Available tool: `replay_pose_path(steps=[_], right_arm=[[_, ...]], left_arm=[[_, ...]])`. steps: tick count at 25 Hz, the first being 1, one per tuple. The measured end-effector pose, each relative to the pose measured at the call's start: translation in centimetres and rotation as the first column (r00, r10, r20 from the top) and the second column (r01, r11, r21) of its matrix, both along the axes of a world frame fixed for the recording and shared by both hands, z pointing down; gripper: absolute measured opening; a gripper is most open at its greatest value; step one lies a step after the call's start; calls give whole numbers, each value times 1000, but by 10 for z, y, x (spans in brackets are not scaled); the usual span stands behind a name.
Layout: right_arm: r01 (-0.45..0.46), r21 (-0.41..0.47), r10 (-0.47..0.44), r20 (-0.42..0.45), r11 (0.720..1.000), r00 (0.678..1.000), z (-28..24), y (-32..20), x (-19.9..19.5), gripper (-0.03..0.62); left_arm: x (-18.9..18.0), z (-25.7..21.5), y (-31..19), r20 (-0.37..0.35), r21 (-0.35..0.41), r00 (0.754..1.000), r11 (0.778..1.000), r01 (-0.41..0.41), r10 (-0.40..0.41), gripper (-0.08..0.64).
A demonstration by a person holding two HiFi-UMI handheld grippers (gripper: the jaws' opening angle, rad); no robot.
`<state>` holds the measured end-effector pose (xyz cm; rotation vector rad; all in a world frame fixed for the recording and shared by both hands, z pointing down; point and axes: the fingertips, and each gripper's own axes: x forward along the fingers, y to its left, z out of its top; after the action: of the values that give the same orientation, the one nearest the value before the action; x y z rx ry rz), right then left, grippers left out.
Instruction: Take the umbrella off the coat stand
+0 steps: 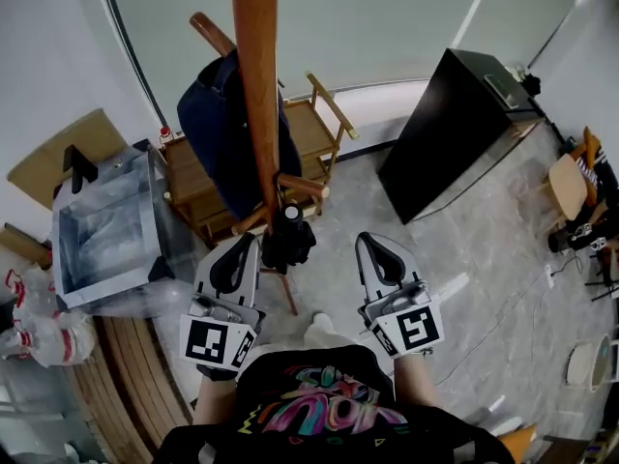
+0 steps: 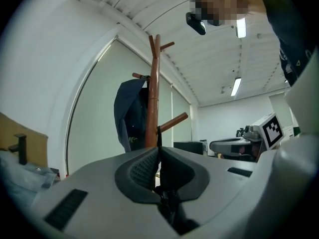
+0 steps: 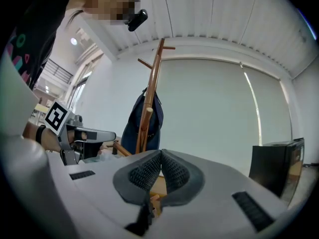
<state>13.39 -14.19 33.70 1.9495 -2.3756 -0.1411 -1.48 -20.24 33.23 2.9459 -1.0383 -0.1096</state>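
Off to the left a clear plastic storage box (image 1: pixel 97 225) sits on the floor, well out of the way of the job. Next comes the left claw (image 1: pixel 239 251), pressed fully closed with nothing in it, held level and aimed at the stand. Its own view shows the ribbed pads (image 2: pixel 142 171) meeting with only air between them.

Just ahead rises the tall reddish wooden coat stand (image 1: pixel 259 85), with a dark navy garment (image 1: pixel 218 133) draped from an upper peg on its far side. Low on the pole, under a short wooden peg (image 1: pixel 302 187), hangs a compact black bundle that I take for the folded umbrella (image 1: pixel 287 242). It hangs between the two claws and a little beyond them, and neither touches it.

The right claw (image 1: pixel 375 251) is likewise closed and empty, level beside its partner. Both seem carried shut simply for the approach. I reckon one must open before it can take the bundle and lift it clear of the peg. Further right a black cabinet (image 1: pixel 455 129) stands near the wall.
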Motion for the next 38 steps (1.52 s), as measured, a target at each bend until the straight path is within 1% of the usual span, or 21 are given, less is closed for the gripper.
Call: replay_pose_path(steps=[2, 4, 6, 8, 11, 14, 17, 22, 27, 31, 35, 37, 38], right_arm=[[51, 6, -51, -3, 999, 999, -1, -10, 13, 15], [125, 10, -125, -7, 992, 992, -1, -19, 23, 15], [201, 9, -201, -13, 980, 980, 1, -27, 29, 15], [260, 7, -260, -20, 966, 965, 2, -31, 32, 15], [329, 11, -328, -21, 944, 944, 2, -35, 33, 15], [366, 16, -366, -13, 930, 931, 2, -37, 33, 15], [383, 26, -383, -3, 924, 924, 2, -37, 29, 15], [394, 30, -394, 6, 919, 919, 1, -34, 21, 15], [397, 27, -397, 5, 917, 918, 3, -29, 16, 15], [401, 39, -402, 22, 915, 915, 2, -28, 13, 15], [404, 35, -406, 32, 914, 914, 5, -30, 11, 11], [417, 33, -418, 46, 908, 907, 6, -30, 10, 10], [426, 33, -427, 53, 904, 903, 6, -30, 9, 33]], left_arm=[[10, 1, -3, -4, 1, 999, 999, 52, -52, 34], [17, 2, -3, -9, 3, 992, 992, 126, -126, 34], [20, 4, -1, -15, 2, 979, 979, 201, -201, 34], [22, 6, 3, -18, -3, 966, 966, 260, -260, 34], [21, 10, 10, -13, -9, 945, 945, 326, -326, 34], [22, 10, 17, 3, -6, 932, 932, 361, -361, 34], [18, 9, 22, 9, -2, 926, 926, 378, -378, 34], [13, 5, 27, 10, 2, 923, 923, 384, -384, 34], [15, 8, 29, 16, 1, 930, 930, 368, -368, 34], [15, 9, 29, 17, 3, 933, 933, 359, -359, 34], [18, 9, 30, 1, 5, 943, 943, 332, -332, 35], [18, 9, 31, -8, 3, 948, 948, 319, -319, 35], [19, 9, 31, -12, 1, 950, 950, 312, -312, 37]])
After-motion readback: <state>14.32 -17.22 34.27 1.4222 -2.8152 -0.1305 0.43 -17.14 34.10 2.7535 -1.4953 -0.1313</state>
